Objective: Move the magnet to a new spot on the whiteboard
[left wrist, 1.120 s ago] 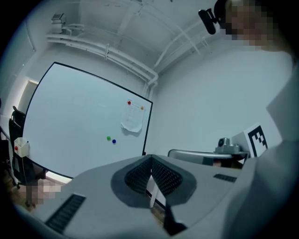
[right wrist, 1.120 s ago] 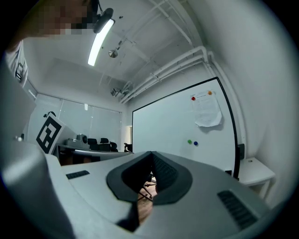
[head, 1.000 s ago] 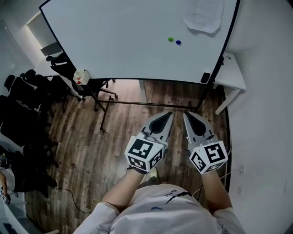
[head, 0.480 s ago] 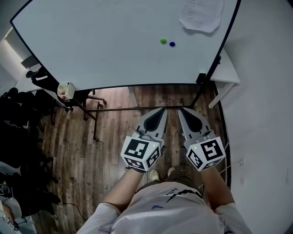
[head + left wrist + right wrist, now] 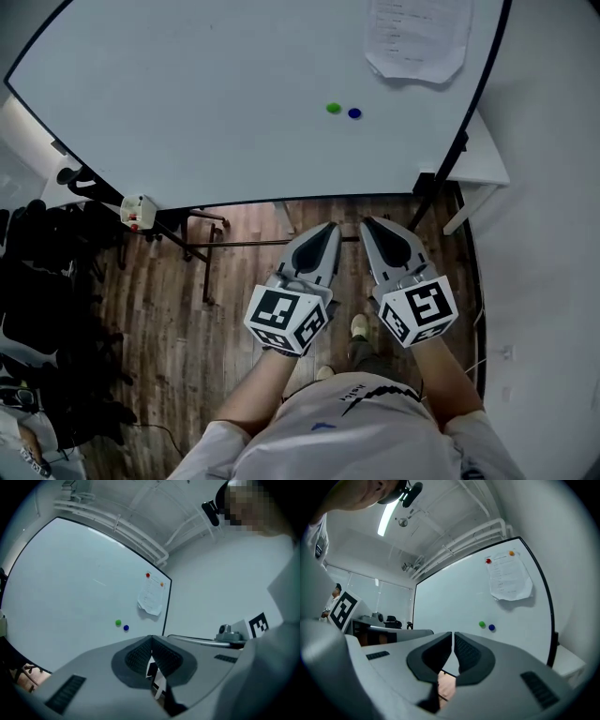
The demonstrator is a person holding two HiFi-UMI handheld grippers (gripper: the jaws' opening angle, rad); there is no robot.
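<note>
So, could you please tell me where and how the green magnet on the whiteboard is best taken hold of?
Grip the green magnet by its round rim, coming straight at the whiteboard face. It sits flat on the board, and the blue magnet lies close on its right, so its top and bottom edges probably suit best.
</note>
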